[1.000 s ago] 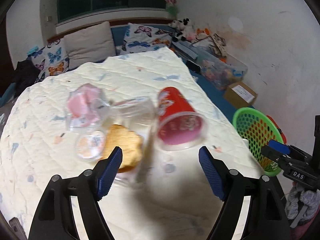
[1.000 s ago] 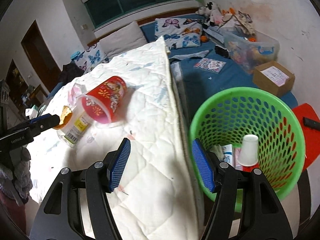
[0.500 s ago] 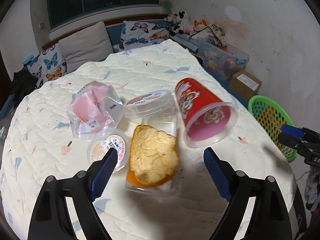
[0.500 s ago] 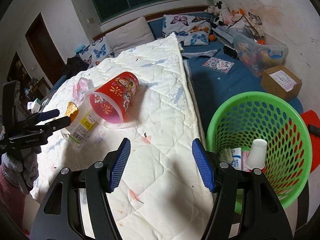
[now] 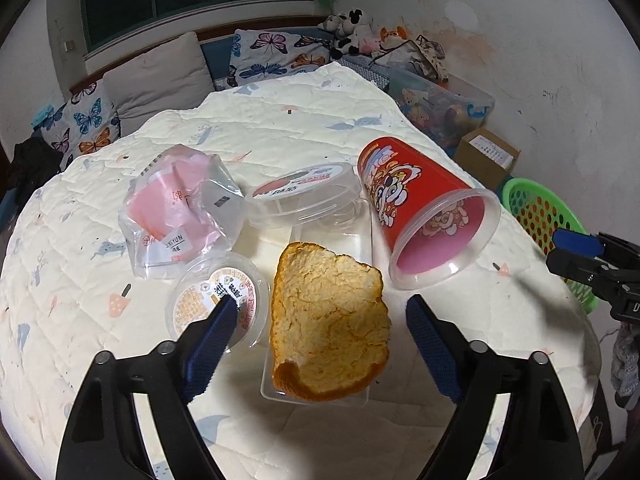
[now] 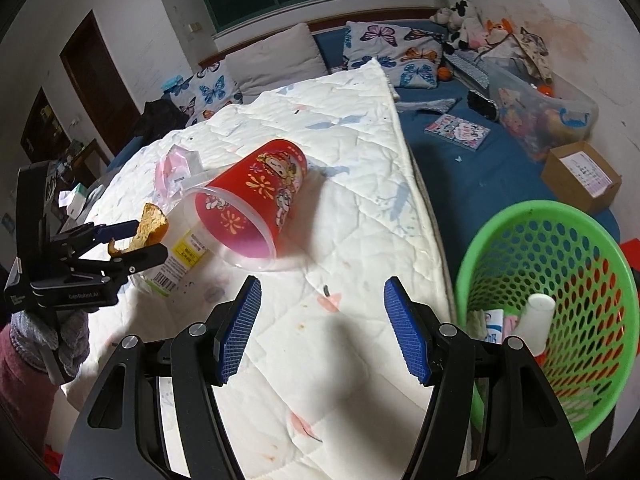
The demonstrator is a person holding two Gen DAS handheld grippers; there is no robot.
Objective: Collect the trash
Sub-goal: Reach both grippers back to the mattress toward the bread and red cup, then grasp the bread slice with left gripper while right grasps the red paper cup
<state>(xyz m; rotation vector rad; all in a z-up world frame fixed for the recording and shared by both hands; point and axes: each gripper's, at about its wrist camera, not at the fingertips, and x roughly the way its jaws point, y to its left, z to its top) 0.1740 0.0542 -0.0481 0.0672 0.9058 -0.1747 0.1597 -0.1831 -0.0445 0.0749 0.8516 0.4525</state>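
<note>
Left tongs (image 5: 316, 328) gape around a curled, pithy orange peel (image 5: 328, 320), seemingly untouched; right tongs (image 6: 322, 330) open, empty.

My bed cover (image 5: 280, 120) is cream white with little blue, pink and orange shapes. The cup (image 5: 424, 208) is red with cartoon pictures and pink inside. The peel (image 5: 328, 324) is orange and yellowish. The crumpled wrapper (image 5: 180, 216) is pink and clear. My basket (image 6: 560, 300) is bright green. The pillows (image 6: 392, 52) have blue, purple and orange butterflies. My hand-held gripper pads (image 6: 240, 328) are blue.
</note>
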